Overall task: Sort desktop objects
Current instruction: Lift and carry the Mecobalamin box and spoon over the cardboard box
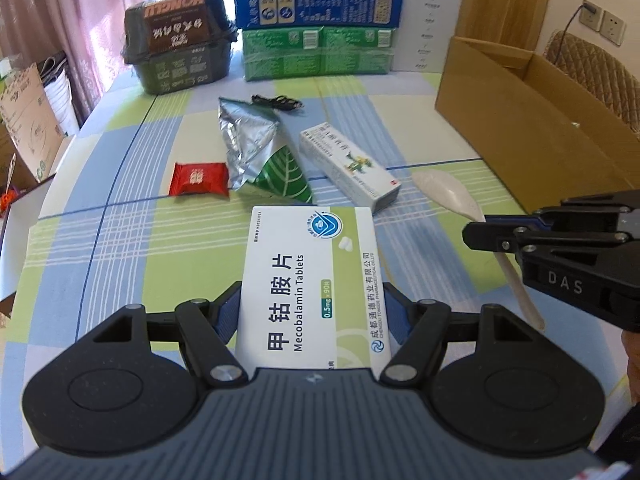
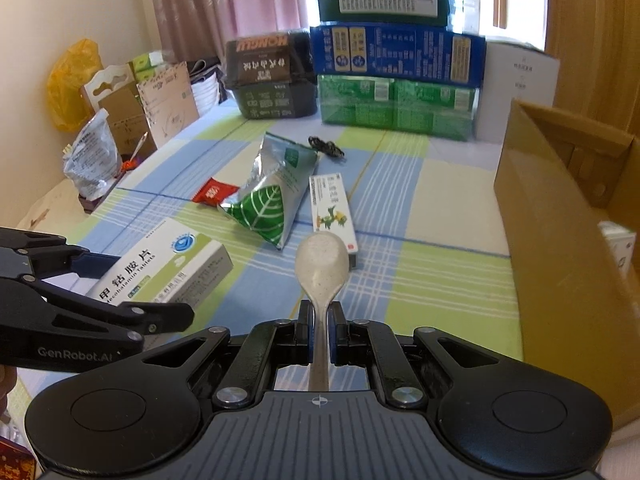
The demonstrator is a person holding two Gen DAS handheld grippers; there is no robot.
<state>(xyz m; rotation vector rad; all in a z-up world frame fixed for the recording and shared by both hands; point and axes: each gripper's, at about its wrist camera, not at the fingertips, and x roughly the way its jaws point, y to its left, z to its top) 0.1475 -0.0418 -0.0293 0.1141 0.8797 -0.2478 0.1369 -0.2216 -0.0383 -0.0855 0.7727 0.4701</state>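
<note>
My left gripper (image 1: 312, 308) is shut on a white and green Mecobalamin tablet box (image 1: 312, 284), held flat between its blue pads; box (image 2: 164, 268) and gripper (image 2: 132, 300) also show in the right wrist view. My right gripper (image 2: 320, 332) is shut on the handle of a speckled white spoon (image 2: 322, 264), bowl pointing forward; it shows in the left wrist view (image 1: 492, 236) with the spoon (image 1: 448, 192). On the checked tablecloth (image 1: 120, 232) lie a red candy packet (image 1: 198, 179), a silver and green foil bag (image 1: 256, 148), a second white medicine box (image 1: 348, 168) and a black cable (image 1: 276, 102).
An open cardboard box (image 1: 540, 120) stands at the right, also in the right wrist view (image 2: 560, 216). Stacked green and blue cartons (image 1: 316, 24), a dark food container (image 1: 176, 40) and a white box (image 1: 430, 28) line the far edge. Bags and cartons (image 2: 120, 120) sit left of the table.
</note>
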